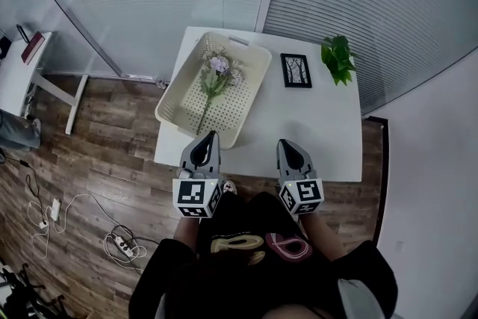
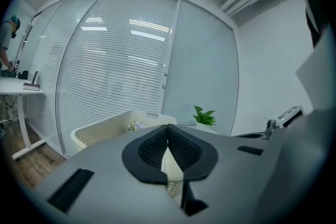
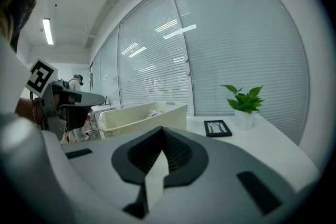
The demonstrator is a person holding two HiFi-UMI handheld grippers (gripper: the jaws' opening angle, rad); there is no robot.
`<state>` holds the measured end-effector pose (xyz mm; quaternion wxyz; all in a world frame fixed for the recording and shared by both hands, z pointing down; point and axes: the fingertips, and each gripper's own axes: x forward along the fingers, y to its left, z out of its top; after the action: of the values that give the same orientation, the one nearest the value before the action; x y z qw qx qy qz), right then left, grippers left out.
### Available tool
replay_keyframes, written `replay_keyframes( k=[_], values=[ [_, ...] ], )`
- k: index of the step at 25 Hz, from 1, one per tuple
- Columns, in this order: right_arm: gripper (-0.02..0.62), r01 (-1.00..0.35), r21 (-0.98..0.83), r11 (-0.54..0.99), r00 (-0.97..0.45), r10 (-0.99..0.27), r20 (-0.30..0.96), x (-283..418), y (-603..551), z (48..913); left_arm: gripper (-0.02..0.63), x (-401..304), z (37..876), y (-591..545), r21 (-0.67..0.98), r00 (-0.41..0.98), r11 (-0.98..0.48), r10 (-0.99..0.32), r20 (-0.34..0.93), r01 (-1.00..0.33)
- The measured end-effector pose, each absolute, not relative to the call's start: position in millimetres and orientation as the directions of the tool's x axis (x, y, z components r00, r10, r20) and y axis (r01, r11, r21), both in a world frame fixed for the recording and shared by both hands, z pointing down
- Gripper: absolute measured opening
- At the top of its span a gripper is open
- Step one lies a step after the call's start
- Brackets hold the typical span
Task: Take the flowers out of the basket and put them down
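Head view, Obs. 1: where are the flowers (image 1: 215,78)?
Obs. 2: Lying in the cream basket (image 1: 246,97), upper centre-left of frame, blooms at the top, stems pointing down-frame. The basket sits on the left part of the white tabletop (image 1: 314,131).
Obs. 1: Jaws?
Obs. 2: Left gripper (image 1: 209,137): closed tip to tip, nothing between, near the basket's lower corner. Right gripper (image 1: 286,146): same, closed and empty, over the tabletop's lower edge.
Obs. 1: Others?
Obs. 2: Picture frame (image 1: 296,70), potted plant (image 1: 337,58), upper right.
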<state>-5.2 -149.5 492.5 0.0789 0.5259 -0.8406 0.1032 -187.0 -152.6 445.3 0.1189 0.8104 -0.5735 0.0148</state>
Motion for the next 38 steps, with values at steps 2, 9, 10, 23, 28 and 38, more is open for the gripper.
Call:
replay_keyframes(
  k=[2,9,10,23,28,38],
  values=[
    [0.011,-0.903,-0.095,0.420,-0.430,-0.869,0.245,-5.5,-152.2,493.6,0.017,-190.3,442.1,-158.6,0.169,0.337,-0.310,-0.928,0.162,-0.936],
    [0.011,-0.900,-0.120,0.419,-0.436,-0.867,0.240,-5.1,-171.6,492.9,0.017,-199.0,430.2,-184.7,0.153,0.317,-0.293,-0.934,0.166,-0.944],
    [0.011,-0.897,-0.120,0.425,-0.442,-0.865,0.239,-5.0,-175.0,492.9,0.017,-199.4,428.8,-188.6,0.148,0.311,-0.288,-0.936,0.166,-0.946],
    [0.011,-0.886,-0.146,0.440,-0.463,-0.853,0.241,9.2,-212.1,491.6,0.113,-191.6,416.0,-255.2,0.121,0.320,-0.301,-0.925,0.204,-0.946],
    [0.011,-0.893,-0.158,0.421,-0.448,-0.860,0.245,20.5,-222.4,491.4,0.183,-189.9,424.4,-281.1,0.115,0.336,-0.316,-0.903,0.268,-0.942],
    [0.011,-0.888,-0.180,0.423,-0.458,-0.845,0.274,32.6,-230.2,499.5,0.265,-194.2,482.8,-327.3,0.157,0.333,-0.294,-0.816,0.473,-0.943]
  ],
)
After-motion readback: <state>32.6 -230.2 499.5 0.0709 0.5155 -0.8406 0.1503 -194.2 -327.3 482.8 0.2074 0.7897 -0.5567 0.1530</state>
